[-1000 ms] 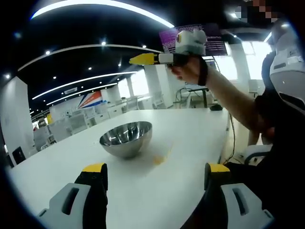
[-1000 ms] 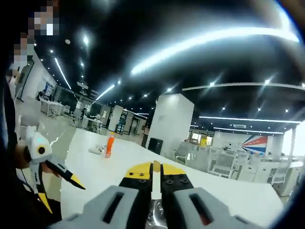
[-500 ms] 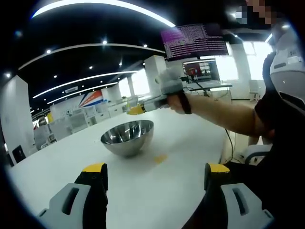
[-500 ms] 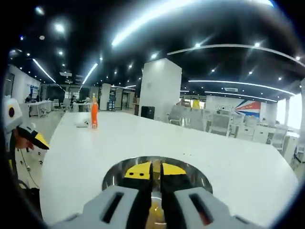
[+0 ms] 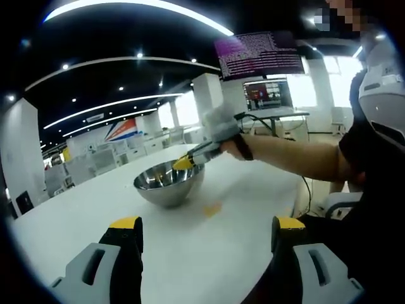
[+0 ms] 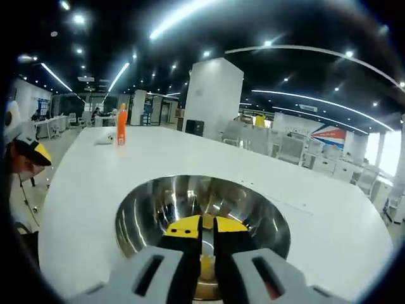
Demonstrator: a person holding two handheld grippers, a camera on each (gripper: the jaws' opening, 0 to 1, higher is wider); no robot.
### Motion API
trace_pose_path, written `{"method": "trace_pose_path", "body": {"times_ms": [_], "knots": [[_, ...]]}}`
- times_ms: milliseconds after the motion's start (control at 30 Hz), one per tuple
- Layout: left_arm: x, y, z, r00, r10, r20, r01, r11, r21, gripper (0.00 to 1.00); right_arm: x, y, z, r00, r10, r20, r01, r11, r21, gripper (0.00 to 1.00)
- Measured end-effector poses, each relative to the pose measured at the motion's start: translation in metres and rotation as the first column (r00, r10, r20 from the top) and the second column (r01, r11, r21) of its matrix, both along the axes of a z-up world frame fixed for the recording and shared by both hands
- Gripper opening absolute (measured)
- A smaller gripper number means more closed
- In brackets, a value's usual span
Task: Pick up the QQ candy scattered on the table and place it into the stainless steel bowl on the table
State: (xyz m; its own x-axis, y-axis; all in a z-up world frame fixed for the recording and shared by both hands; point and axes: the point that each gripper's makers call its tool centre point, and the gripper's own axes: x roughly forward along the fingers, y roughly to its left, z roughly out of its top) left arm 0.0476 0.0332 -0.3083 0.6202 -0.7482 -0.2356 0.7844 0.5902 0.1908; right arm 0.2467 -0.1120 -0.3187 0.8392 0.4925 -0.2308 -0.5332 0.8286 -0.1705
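Observation:
The stainless steel bowl (image 5: 168, 182) stands on the white table (image 5: 190, 253), ahead of my left gripper (image 5: 207, 225), which is open and holds nothing. A yellow QQ candy (image 5: 212, 208) lies on the table just right of the bowl. My right gripper (image 5: 184, 163), held by a person's hand, reaches in from the right with its yellow tips over the bowl's rim. In the right gripper view, the right gripper (image 6: 207, 223) is shut on a thin yellow QQ candy (image 6: 207, 220) above the inside of the bowl (image 6: 155, 209).
An orange bottle (image 6: 120, 132) and a small white object (image 6: 104, 140) stand at the far end of the table (image 6: 82, 183). The left gripper's yellow tip (image 6: 37, 152) shows at the left edge. The person's body (image 5: 373, 190) is at the table's right side.
The right gripper has come down from above the table toward the bowl, and its tips now hang over the bowl's inside. The left gripper has stayed put and open.

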Motion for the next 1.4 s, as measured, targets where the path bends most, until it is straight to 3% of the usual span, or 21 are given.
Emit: {"method": "trace_pose_path", "body": {"times_ms": [133, 233, 267, 933, 1100, 1400], "knots": [[-0.001, 0.000, 0.001, 1.000, -0.002, 0.003, 0.002, 1.000, 0.001, 0.84, -0.001, 0.000, 0.000, 1.000, -0.001, 0.003, 0.001, 1.000, 0.001, 0.10], [-0.002, 0.001, 0.002, 1.000, 0.000, 0.001, 0.000, 1.000, -0.002, 0.84, 0.000, -0.002, 0.001, 1.000, -0.006, 0.020, 0.006, 1.000, 0.004, 0.33], [-0.002, 0.001, 0.002, 1.000, 0.000, 0.002, 0.000, 1.000, -0.003, 0.84, 0.000, -0.002, 0.001, 1.000, -0.006, 0.024, 0.006, 1.000, 0.007, 0.36], [-0.003, 0.002, 0.003, 1.000, 0.001, 0.006, -0.001, 1.000, 0.000, 0.84, -0.004, -0.001, 0.006, 0.999, 0.006, 0.048, -0.006, 1.000, -0.007, 0.32], [-0.003, 0.001, 0.004, 1.000, 0.000, 0.007, 0.000, 1.000, -0.002, 0.84, -0.009, -0.004, 0.031, 0.993, 0.001, 0.117, -0.003, 1.000, 0.017, 0.32], [-0.002, 0.001, 0.006, 1.000, 0.003, 0.013, -0.003, 1.000, 0.000, 0.84, -0.018, -0.005, 0.067, 0.984, 0.001, 0.179, -0.006, 0.999, 0.032, 0.32]]}}
